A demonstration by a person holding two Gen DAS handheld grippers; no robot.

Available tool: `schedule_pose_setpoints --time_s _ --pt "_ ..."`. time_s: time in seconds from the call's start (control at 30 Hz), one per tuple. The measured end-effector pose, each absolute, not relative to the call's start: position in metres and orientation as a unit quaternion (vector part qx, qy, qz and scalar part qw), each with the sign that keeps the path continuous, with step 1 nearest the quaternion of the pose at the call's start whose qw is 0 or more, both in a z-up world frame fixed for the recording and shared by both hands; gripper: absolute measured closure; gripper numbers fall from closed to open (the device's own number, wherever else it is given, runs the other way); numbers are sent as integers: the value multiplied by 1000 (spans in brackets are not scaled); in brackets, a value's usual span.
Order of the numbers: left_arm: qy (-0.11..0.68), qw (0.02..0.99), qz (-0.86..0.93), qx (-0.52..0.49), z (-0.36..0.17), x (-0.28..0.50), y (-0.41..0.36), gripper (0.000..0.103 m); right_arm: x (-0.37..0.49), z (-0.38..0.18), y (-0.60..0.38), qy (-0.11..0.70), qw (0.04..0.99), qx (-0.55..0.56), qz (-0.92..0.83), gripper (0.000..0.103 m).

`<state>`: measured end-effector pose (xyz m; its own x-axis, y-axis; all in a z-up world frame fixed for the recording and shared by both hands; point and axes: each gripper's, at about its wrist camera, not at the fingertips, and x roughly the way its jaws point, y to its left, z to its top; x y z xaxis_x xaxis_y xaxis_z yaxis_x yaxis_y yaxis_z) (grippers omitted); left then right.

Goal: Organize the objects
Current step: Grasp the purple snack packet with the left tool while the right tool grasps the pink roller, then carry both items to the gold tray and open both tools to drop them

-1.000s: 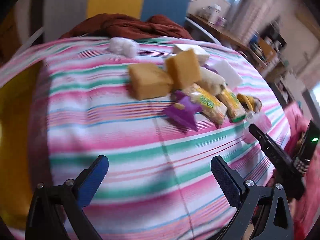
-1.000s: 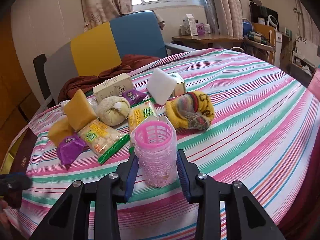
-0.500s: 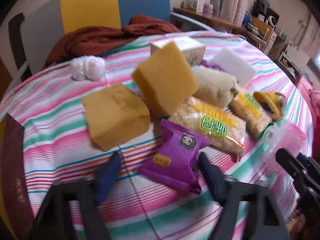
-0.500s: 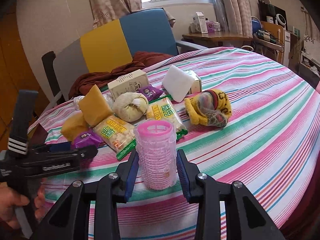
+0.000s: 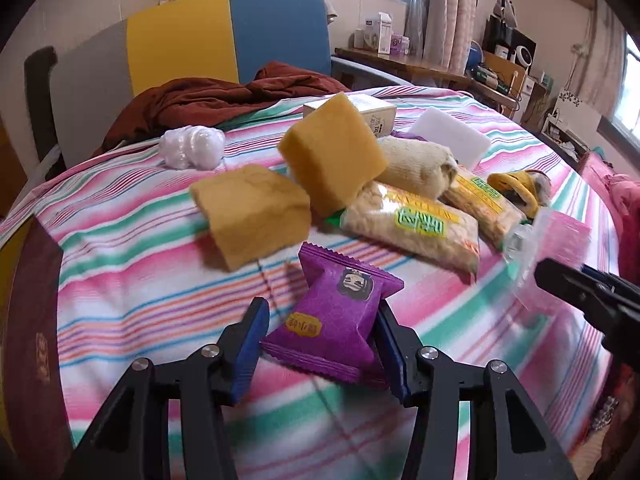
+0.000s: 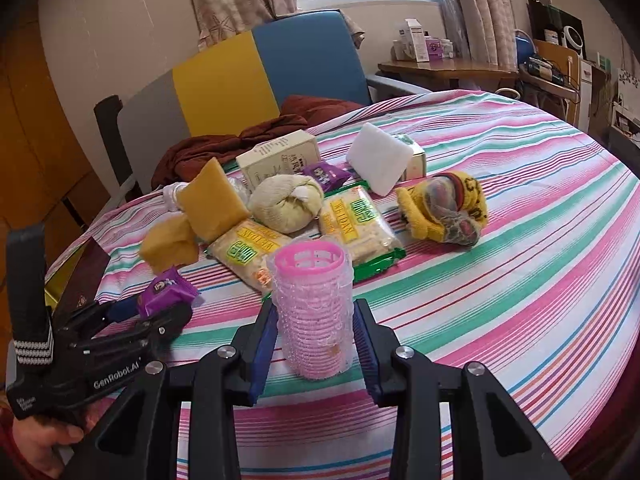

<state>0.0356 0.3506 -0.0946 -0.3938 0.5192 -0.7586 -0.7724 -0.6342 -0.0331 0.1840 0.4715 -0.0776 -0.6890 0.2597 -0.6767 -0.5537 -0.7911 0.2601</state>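
Closing in on the purple packet is what my left gripper has done in the last second: a moment ago it hung back over bare striped cloth, fingers spread wide, and now they sit on either side of the packet, narrowed to about its width. The right pad touches the wrapper; whether the left one presses it I cannot tell, so the grasp looks nearly made, not sure. The packet lies near the table's front-left edge, just in front of the yellow sponges. My right gripper has not changed: its pads stand at the sides of the upright pink roller near the front edge, and whether they truly grip it I cannot tell. Next, I judge, comes a squeeze and a lift.
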Motion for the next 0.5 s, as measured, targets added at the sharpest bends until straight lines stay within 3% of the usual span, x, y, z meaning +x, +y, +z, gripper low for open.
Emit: schedule_pose_setpoints --time_s 0.5 --pt "147 405 821 -374 -86 64 284 51 167 -66 420 204 189 -330 902 66"
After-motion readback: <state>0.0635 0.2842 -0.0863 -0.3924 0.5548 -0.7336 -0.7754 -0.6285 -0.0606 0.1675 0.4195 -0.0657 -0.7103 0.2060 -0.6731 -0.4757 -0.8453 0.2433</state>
